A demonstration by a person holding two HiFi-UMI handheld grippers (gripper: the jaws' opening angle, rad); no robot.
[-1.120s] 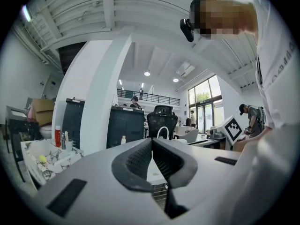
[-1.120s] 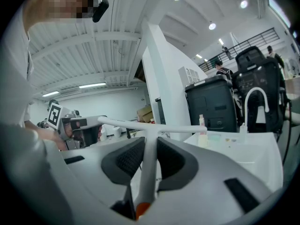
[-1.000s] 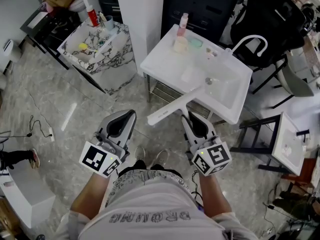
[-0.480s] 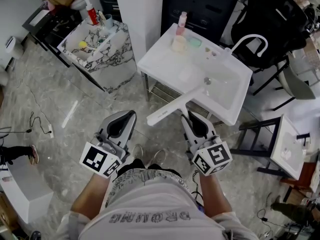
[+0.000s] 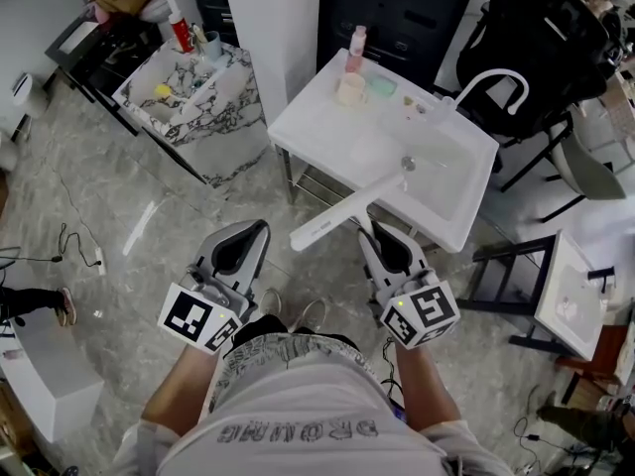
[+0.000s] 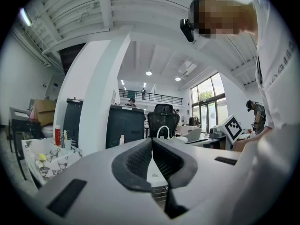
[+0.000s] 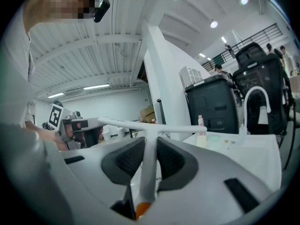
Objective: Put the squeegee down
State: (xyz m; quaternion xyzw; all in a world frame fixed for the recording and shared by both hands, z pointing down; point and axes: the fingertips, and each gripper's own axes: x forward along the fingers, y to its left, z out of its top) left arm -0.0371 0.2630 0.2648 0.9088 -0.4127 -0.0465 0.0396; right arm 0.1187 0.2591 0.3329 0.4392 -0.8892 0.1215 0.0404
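Note:
A white squeegee (image 5: 349, 206) juts forward out of my right gripper (image 5: 372, 231), its long blade lying crosswise over the front edge of the white sink table (image 5: 327, 112). In the right gripper view its handle (image 7: 149, 168) runs between the two dark pads, which press on it from both sides, and the blade (image 7: 152, 124) spans the view above the jaws. My left gripper (image 5: 241, 236) hangs over the floor to the left, its pads (image 6: 140, 159) closed together with nothing between them.
The sink table carries a basin with a curved white tap (image 5: 494, 79), a pink bottle (image 5: 355, 48), a cup (image 5: 349, 88) and a green dish (image 5: 383, 85). A marble-topped stand (image 5: 189, 92) with bottles is at the left, a white pillar (image 5: 268, 28) behind, black chairs at the right.
The sink table and the room have slid slightly down and left in the head view as the person edges forward. Both grippers keep their pose and the squeegee stays gripped.

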